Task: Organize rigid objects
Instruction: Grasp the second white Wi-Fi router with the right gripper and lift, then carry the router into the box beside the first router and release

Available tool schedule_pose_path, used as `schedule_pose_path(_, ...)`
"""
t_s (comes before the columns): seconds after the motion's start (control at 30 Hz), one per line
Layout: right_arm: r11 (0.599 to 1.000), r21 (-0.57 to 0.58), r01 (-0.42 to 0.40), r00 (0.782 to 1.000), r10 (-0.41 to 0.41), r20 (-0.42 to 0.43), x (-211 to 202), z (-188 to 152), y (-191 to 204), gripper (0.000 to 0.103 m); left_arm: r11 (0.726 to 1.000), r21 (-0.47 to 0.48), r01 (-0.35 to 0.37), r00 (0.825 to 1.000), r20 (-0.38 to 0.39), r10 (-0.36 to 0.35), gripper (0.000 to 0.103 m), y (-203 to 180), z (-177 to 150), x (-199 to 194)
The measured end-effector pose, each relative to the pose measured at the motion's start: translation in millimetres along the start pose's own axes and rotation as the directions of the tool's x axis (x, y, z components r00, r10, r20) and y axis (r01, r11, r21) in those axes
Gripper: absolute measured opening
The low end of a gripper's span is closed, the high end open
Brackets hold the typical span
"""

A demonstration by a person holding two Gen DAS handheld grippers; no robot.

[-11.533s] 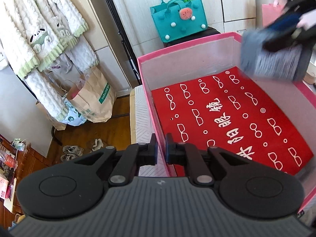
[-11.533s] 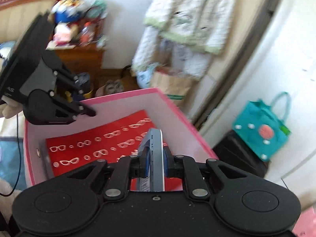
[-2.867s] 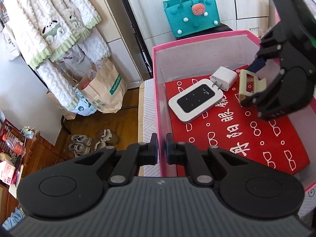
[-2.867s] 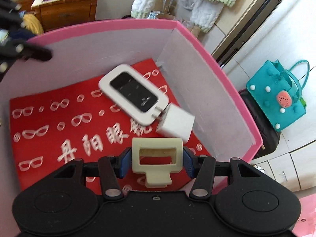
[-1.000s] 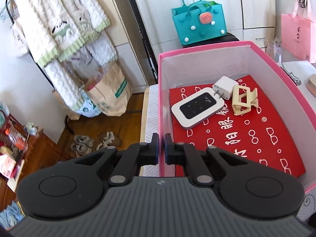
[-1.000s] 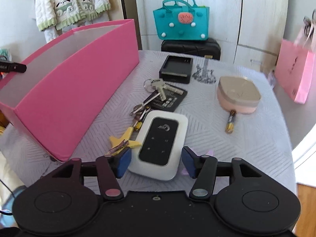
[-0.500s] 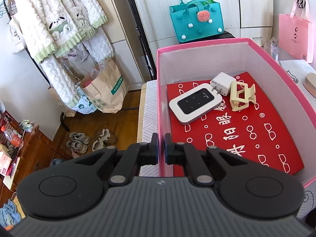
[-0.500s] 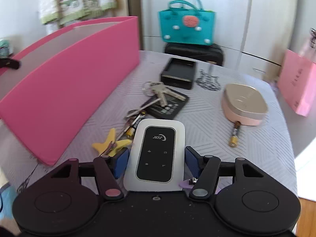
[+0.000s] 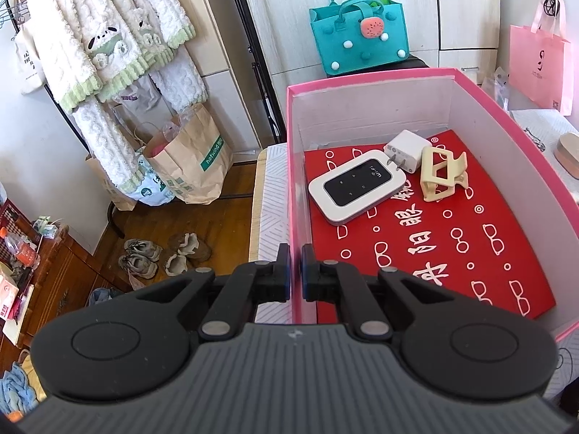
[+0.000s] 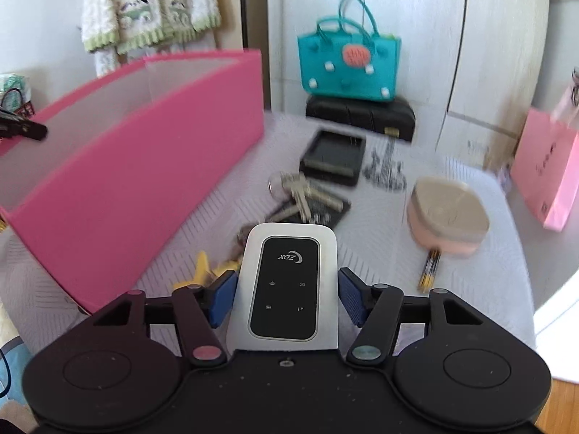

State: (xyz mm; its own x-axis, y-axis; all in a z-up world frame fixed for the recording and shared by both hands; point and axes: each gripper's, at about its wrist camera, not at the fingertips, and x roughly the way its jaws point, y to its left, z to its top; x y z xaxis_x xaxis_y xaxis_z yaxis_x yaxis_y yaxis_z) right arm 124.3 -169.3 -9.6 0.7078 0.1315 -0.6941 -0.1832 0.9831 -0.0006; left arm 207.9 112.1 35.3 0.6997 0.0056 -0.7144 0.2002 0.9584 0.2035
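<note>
The right gripper clamps a white pocket router, apparently lifted off the table. The left gripper is closed on the pink box wall.

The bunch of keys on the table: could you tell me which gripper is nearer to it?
Right. The right gripper, holding a white router, hovers just before the keys; the left gripper clamps the pink box wall.

Glossy white plastic router with black glass-like face; beside it, matt pink cardboard box, metal keys, probably woven pale tablecloth, kinda blurry.
</note>
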Motion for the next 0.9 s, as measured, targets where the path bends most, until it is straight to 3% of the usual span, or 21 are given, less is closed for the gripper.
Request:
schedule_pose_path(0.3,0.999,-0.043,0.012,0.996,-0.008,0.088,-25.1,28.6,-2.3,0.066,1.0,-0.002,0.014,1.0,-0.002,-0.014,0.005,0.4,0.4,0.3)
schedule_pose_path(0.43,0.995,-0.082,-0.061,0.988,0.072,0.137,-40.5,52.6,4.3,0.066,1.0,0.009,0.016,1.0,0.0,-0.016,0.005,-0.1,0.2,0.5)
schedule_pose_path(0.53,0.978,-0.144,-0.153,0.968,0.177,0.178,-52.2,73.1,14.9,0.066,1.0,0.017,0.022,1.0,-0.002,-0.022,0.005,0.6,-0.4,-0.2)
schedule_pose_path(0.7,0.915,-0.29,-0.279,0.931,0.332,0.152,-49.9,108.1,45.4,0.066,0.998,0.047,0.034,0.999,-0.002,-0.034,0.005,1.8,-1.1,-1.6)
schedule_pose_path(0.9,0.797,-0.47,-0.38,0.907,0.421,-0.021,-4.4,135.8,99.1,0.066,0.998,0.035,0.055,0.998,-0.009,-0.054,0.005,5.7,0.6,-1.3)
